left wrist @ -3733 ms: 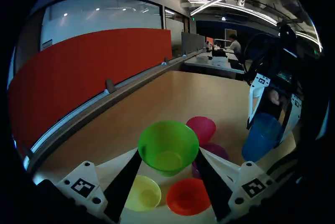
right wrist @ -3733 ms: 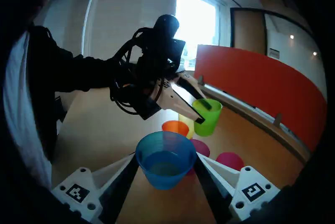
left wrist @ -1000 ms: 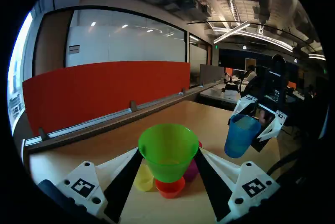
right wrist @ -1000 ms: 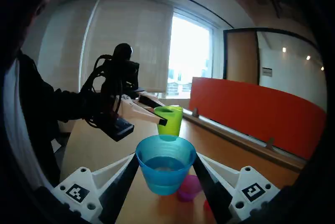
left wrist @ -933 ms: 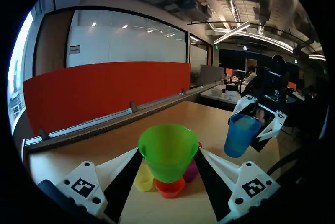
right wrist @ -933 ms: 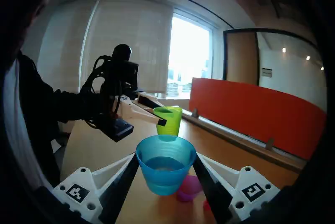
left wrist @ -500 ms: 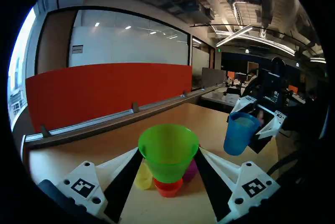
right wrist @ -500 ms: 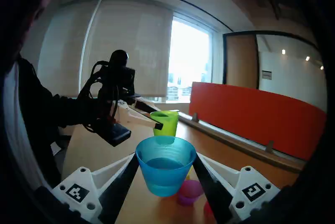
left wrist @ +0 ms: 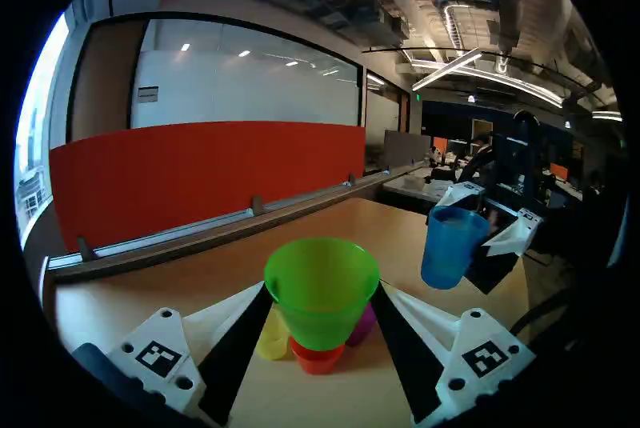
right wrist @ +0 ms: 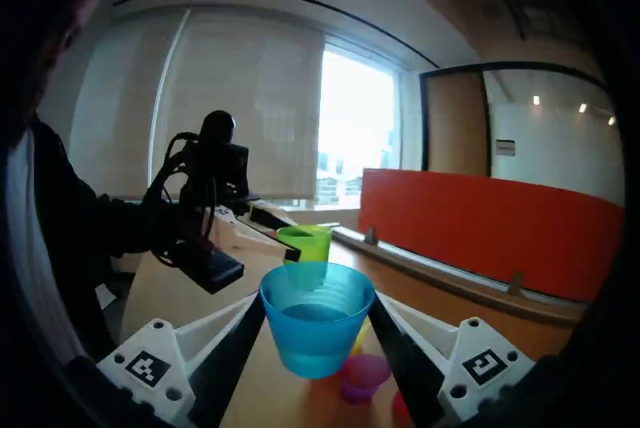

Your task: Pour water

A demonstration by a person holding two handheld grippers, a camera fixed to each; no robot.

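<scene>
Left gripper view: pinching green cup [left wrist: 322,300] in left claw [left wrist: 322,290], above surface [left wrist: 200,276]; right gripper view: pinching upright blue cup [right wrist: 318,340] of water [right wrist: 314,314] in right claw [right wrist: 318,302]

Red partition [left wrist: 200,172], wooden table [left wrist: 360,224] — small orange cup [left wrist: 316,358]

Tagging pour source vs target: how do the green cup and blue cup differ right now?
Contents: the blue cup holds water partway up; the green cup shows none. Grip: the green cup sits in the left gripper, the blue cup in the right gripper. Shared: both are translucent tapered plastic cups, roughly upright, held above the table.
</scene>
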